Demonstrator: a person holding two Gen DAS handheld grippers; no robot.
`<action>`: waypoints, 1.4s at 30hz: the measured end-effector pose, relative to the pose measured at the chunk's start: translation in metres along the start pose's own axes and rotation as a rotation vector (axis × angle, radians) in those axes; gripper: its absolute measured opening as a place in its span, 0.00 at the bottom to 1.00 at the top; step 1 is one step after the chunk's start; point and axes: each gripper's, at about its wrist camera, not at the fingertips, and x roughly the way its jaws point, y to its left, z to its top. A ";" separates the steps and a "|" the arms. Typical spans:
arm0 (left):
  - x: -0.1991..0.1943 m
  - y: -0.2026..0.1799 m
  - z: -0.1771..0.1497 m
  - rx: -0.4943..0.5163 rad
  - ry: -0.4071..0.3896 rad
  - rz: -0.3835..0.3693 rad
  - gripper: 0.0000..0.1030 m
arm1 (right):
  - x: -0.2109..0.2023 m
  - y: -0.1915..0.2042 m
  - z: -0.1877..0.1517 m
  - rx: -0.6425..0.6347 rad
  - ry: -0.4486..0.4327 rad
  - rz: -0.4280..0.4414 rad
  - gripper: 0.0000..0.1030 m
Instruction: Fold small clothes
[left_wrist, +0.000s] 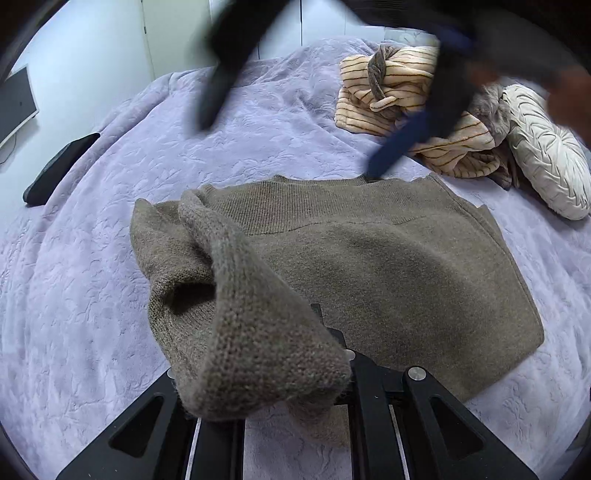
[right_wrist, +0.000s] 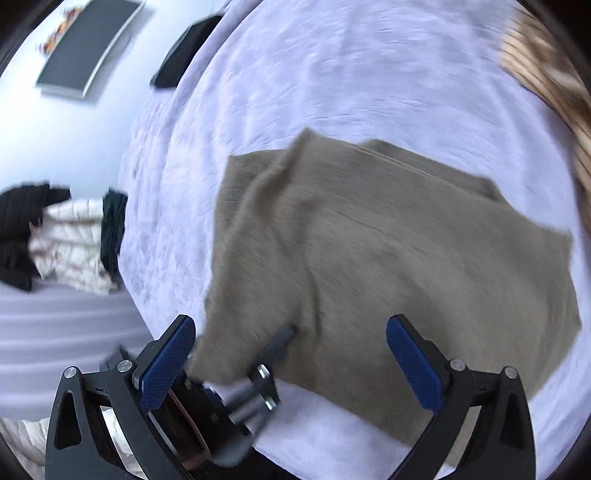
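1. On the bed, across my left wrist view, a lilac bedspread carries everything; a dark flat object lies at its far left edge.
2. My left gripper is pinched onto a raised fold of the brown sweater, which lies mostly flat at the middle of the bedspread.
3. Further right, my right gripper hangs blurred above the sweater's far edge; in its own view its blue pads are spread wide, gripping nothing.
4. Beyond, at the far right, a striped garment is heaped just beside a white cushion.
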 end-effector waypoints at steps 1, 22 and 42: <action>0.000 -0.001 -0.001 0.003 -0.004 0.001 0.13 | 0.011 0.010 0.014 -0.026 0.047 -0.014 1.00; 0.000 -0.003 0.002 0.029 0.000 -0.003 0.13 | 0.135 0.062 0.075 -0.214 0.353 -0.317 0.24; -0.006 -0.181 0.039 0.327 -0.020 -0.220 0.13 | -0.100 -0.151 -0.064 0.167 -0.333 0.031 0.22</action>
